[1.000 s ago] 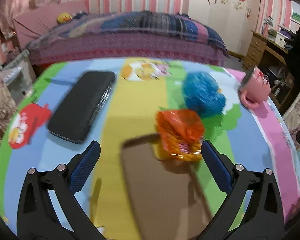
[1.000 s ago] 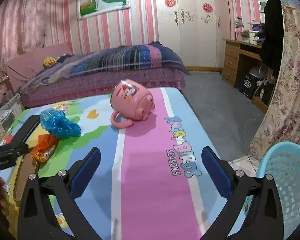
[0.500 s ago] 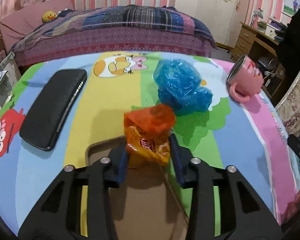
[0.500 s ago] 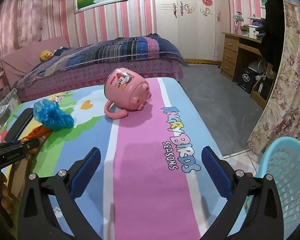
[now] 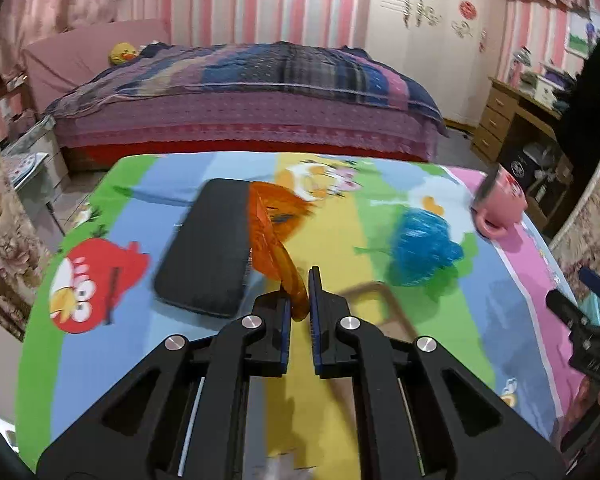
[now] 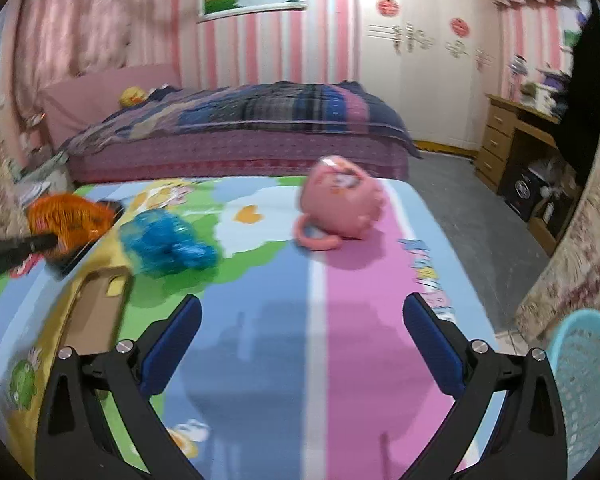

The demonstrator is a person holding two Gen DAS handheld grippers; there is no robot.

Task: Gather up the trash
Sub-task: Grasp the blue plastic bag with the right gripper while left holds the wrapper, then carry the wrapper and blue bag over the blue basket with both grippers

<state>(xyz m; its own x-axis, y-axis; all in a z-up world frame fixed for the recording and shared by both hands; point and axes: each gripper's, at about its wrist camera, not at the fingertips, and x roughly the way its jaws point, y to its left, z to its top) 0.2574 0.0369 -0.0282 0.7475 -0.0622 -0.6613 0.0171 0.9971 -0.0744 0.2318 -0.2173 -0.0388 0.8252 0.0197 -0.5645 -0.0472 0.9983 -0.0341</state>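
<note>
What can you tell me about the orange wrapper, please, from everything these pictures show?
The orange wrapper is a crinkled, shiny snack packet, thin plastic or foil by its look, orange with some red print that is too blurred to read. The left gripper is shut on its lower end, so it stands up from the fingers, leaning left, lifted off the table. In the left wrist view it overlaps the black case; whether they touch is unclear. The right wrist view shows it raised at the table's far left.

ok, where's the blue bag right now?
The blue bag lies on the table, right of centre in the left wrist view, between the pink mug and the orange wrapper in the left jaws.
</note>
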